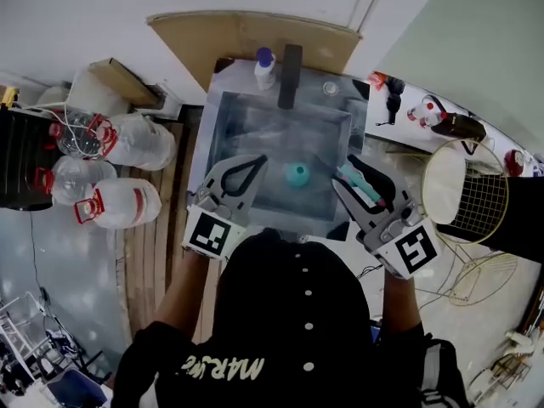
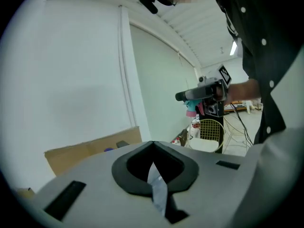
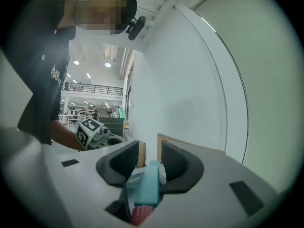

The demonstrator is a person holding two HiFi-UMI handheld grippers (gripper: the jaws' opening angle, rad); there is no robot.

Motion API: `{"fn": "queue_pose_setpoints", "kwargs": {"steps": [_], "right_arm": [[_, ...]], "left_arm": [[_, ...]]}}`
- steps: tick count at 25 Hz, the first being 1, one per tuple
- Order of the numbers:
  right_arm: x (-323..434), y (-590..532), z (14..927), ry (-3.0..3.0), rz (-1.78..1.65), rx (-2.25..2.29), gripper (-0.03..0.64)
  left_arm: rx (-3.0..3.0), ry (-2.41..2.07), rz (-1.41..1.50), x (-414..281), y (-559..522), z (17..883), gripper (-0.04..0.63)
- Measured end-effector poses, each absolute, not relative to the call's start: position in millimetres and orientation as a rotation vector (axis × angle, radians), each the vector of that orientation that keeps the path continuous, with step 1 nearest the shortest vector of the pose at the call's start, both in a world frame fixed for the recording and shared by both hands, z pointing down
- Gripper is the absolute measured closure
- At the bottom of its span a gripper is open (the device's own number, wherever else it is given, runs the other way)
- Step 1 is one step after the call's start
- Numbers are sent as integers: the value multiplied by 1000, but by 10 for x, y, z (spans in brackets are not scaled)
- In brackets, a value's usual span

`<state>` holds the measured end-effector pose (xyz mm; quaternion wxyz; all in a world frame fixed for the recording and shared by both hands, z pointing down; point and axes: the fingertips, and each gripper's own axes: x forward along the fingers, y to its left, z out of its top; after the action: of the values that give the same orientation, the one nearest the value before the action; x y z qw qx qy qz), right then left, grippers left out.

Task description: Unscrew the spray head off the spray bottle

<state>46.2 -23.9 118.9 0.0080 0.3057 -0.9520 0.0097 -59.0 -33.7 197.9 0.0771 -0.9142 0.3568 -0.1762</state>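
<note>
My right gripper is shut on the teal spray head, held above the table's right side. In the right gripper view the spray head lies lengthwise between the pads, its pink end toward the camera, and the gripper points level. A teal round top, apparently the bottle, stands on the grey table between the two grippers. My left gripper hovers to the left of it, shut and empty. The left gripper view shows its tips meeting with nothing between them, and the right gripper with the spray head further off.
A white bottle with a blue cap and a black upright block stand at the table's far edge. Cardboard leans behind them. Large water jugs sit on the floor at left, a wire basket at right.
</note>
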Motion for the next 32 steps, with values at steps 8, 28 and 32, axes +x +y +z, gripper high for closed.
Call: {"fn": "queue_pose_setpoints", "kwargs": {"steps": [8, 28, 32], "right_arm": [[722, -149, 809, -3036, -40, 1059, 453], [888, -135, 801, -2966, -118, 1204, 453], [842, -141, 845, -2952, -130, 1192, 453]], "left_arm": [[-2748, 1313, -206, -794, -222, 1233, 571], [-2708, 1432, -131, -972, -136, 935, 571], [-2702, 1430, -140, -961, -137, 936, 571]]}}
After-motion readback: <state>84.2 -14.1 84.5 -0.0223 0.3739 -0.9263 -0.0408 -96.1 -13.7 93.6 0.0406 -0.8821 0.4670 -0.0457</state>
